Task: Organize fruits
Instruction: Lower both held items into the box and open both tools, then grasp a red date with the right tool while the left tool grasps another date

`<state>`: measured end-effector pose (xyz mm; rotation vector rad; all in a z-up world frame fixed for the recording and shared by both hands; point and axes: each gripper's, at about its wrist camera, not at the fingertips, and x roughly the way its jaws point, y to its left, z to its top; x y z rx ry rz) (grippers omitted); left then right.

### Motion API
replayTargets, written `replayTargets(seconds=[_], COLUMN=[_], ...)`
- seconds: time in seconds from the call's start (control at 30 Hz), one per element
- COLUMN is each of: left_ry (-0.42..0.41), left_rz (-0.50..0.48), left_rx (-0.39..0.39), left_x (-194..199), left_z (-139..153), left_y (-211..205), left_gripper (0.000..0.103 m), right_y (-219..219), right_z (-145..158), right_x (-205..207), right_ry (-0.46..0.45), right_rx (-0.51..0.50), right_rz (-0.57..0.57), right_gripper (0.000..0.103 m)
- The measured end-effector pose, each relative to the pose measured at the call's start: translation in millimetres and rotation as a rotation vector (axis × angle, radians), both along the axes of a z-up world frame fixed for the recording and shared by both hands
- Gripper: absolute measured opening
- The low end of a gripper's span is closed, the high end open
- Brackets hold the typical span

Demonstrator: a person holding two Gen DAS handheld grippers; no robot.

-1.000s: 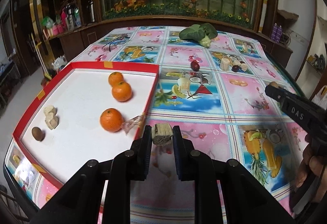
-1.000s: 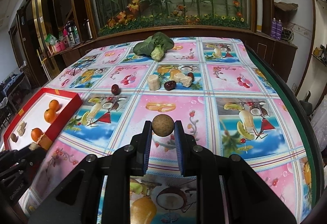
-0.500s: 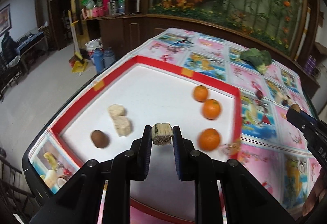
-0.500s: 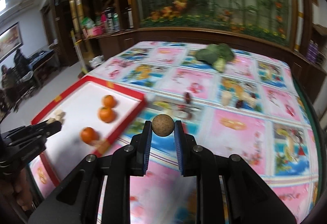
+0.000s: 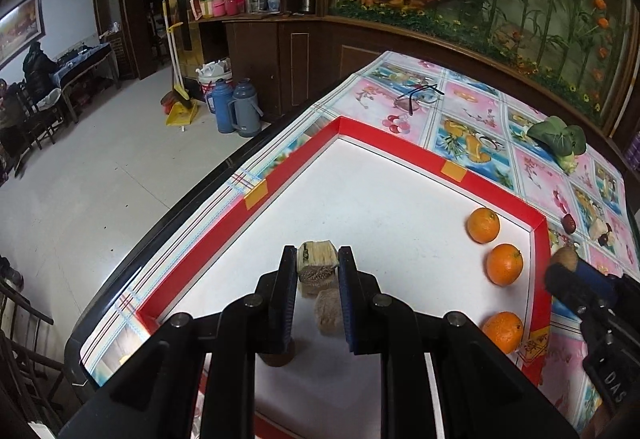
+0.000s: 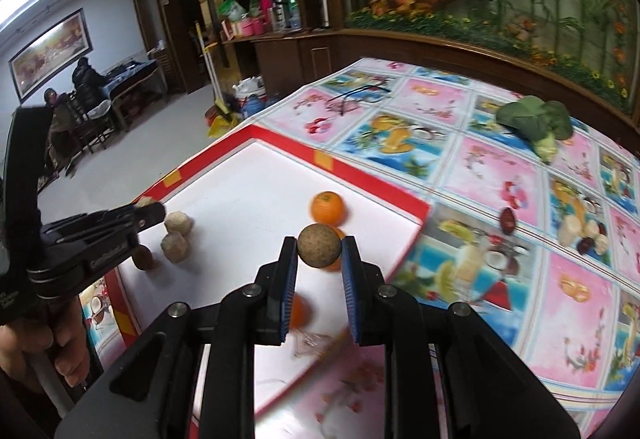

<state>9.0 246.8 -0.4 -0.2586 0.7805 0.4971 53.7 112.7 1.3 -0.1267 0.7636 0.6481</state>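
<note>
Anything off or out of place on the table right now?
Eyeglasses lie on the tablecloth beyond the red tray, unrelated to the fruit. A leafy vegetable also sits among the loose pieces. Nothing looks spilled or damaged.

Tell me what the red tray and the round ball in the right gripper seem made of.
Red tray: likely cardboard or thin board, matte white floor, thin folded-looking red walls with taped patches. Brown ball held by the right gripper: speckled, matte, cork-like surface; possibly a rough-skinned fruit.
</note>
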Motion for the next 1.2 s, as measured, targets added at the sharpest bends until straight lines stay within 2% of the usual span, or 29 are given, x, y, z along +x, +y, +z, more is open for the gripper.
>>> replayTargets(seconds=[0.33, 0.63, 0.67, 0.7, 0.73, 0.77, 0.8, 0.93, 1.0, 1.2], left_ry=[0.011, 0.025, 0.026, 0.030, 0.036, 0.046, 0.049, 0.041, 0.048, 0.038], left_rz=[-0.071, 0.002, 0.010, 0.017, 0.027, 0.042, 0.058, 0.093, 0.097, 0.094], left_rx=[-0.061, -0.069, -0.072, -0.070, -0.067, -0.066, -0.069, -0.075, -0.072, -0.054], left_x=[-12.8, -11.3, -11.1, -10.7, -10.7, -10.9, -11.9, -17.8, -18.9, -26.6], left_z=[-9.1, -13.2, -13.5, -14.3, -14.9, -15.7, -16.1, -13.1, -12.3, -4.3], left_y=[-14.5, 0.9, 2.3, 3.1, 4.0, 5.7, 7.4, 9.5, 8.7, 0.0], left_gripper=[0.018, 0.020, 0.022, 0.029, 0.043, 0.051, 0.066, 0.072, 0.076, 0.077], right_y=[28.5, 39.3, 39.1, 39.0, 39.3, 38.6, 37.3, 25.3, 17.2, -26.0], right_z=[-11.3, -22.8, -22.9, -22.8, -23.3, -23.2, -22.7, -17.0, -12.9, 3.2], right_x=[20.3, 37.6, 37.8, 37.8, 39.1, 39.0, 39.1, 35.9, 33.2, 20.5], right_ry=[0.029, 0.067, 0.068, 0.066, 0.066, 0.065, 0.064, 0.058, 0.046, 0.002], right_rx=[-0.031, -0.050, -0.049, -0.047, -0.045, -0.045, -0.047, -0.023, -0.012, 0.018], right_rz=[0.043, 0.047, 0.046, 0.046, 0.043, 0.040, 0.036, 0.016, -0.001, -0.064], right_gripper=[0.024, 0.024, 0.024, 0.024, 0.024, 0.024, 0.025, 0.050, 0.059, 0.064])
